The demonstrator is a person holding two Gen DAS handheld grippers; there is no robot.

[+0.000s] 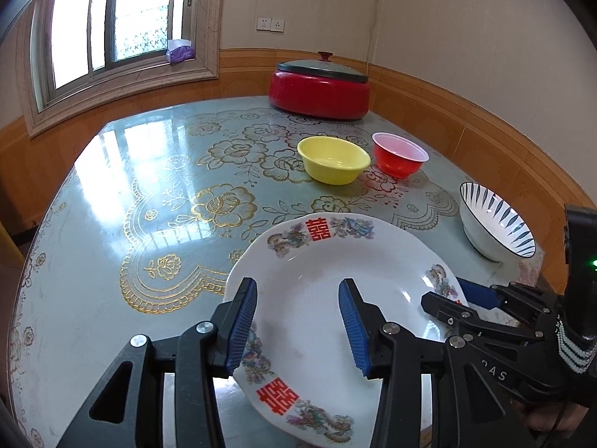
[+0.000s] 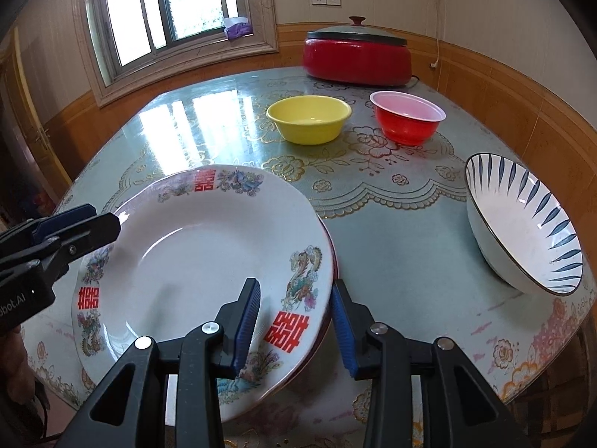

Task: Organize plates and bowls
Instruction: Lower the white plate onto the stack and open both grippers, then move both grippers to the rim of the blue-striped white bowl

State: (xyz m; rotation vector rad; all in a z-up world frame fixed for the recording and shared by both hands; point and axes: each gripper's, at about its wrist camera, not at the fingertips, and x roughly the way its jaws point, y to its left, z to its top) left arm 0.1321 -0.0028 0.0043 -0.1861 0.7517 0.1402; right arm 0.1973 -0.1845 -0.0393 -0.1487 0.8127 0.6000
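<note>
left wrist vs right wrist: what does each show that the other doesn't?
Left wrist only: the plate's left rim between the left gripper's open pads.

Right wrist only: a red rim under the plate, a door, and the pot's cord.

Both: yellow bowl, red bowl, striped bowl, pot, window.

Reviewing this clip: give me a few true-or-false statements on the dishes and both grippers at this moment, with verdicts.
1. The yellow bowl sits nested inside the red bowl. False: they stand side by side, apart.
2. The right gripper straddles the rim of the white plate. True.
3. The striped bowl rests tilted on the table. True.
4. The red cooker has no lid. False: a lid with a knob covers it.
5. The left gripper holds a bowl. False: the plate's edge lies between its fingers.
</note>
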